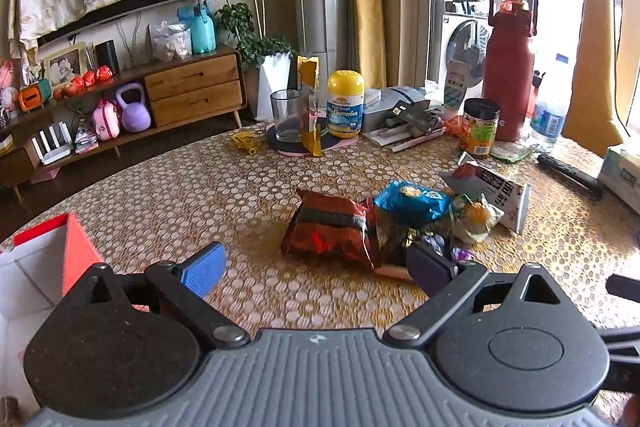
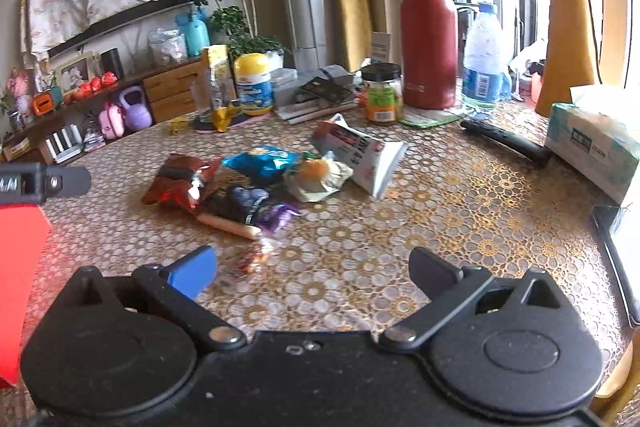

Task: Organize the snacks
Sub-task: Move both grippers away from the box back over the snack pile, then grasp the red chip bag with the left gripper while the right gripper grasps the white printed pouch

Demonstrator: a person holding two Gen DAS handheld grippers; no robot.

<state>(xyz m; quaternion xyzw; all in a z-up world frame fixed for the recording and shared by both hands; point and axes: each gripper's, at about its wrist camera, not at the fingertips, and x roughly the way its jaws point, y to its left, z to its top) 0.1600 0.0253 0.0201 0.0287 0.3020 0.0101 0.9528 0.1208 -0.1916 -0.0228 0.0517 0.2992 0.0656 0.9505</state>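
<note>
Standing loose in a heap near the middle of the table (image 2: 460, 211) were the snacks: a red-brown foil packet (image 1: 332, 227), a blue packet (image 1: 412, 201), a pale wrapper with an orange picture (image 1: 476, 217), a dark purple-ended packet (image 2: 248, 207) with a pinkish sausage stick (image 2: 230, 225) lying against it, an opened white carton (image 2: 362, 151) tipped on its side, and one small wrapped sweet (image 2: 250, 261) apart from the heap toward the near edge. None of these had been sorted, as far as could be seen; a red-and-white box (image 1: 52, 259) at the near left edge, judged to be the likely container, showed a bare white inside where visible, so the task appeared barely begun, with every item left to move. The left gripper (image 1: 316, 267) hovered above the near side of the heap, spread wide and holding nothing, its dark finger over the purple-ended packet. The right gripper (image 2: 314, 273) hung above bare tablecloth nearer the front edge, likewise spread and empty. Toward the far edge stood things outside the heap: a yellow-capped bottle (image 1: 346, 105) whose label read "Gummies", with smaller print above it too fine to confirm; a black-lidded jar (image 1: 480, 127) with an unreadable orange-green label; a red flask (image 1: 510, 67); a water bottle (image 2: 482, 63); a glass (image 1: 286, 115). The carton bore large dark characters, not legible. A tissue pack (image 2: 592, 143) at the right edge carried print too small to read.
</note>
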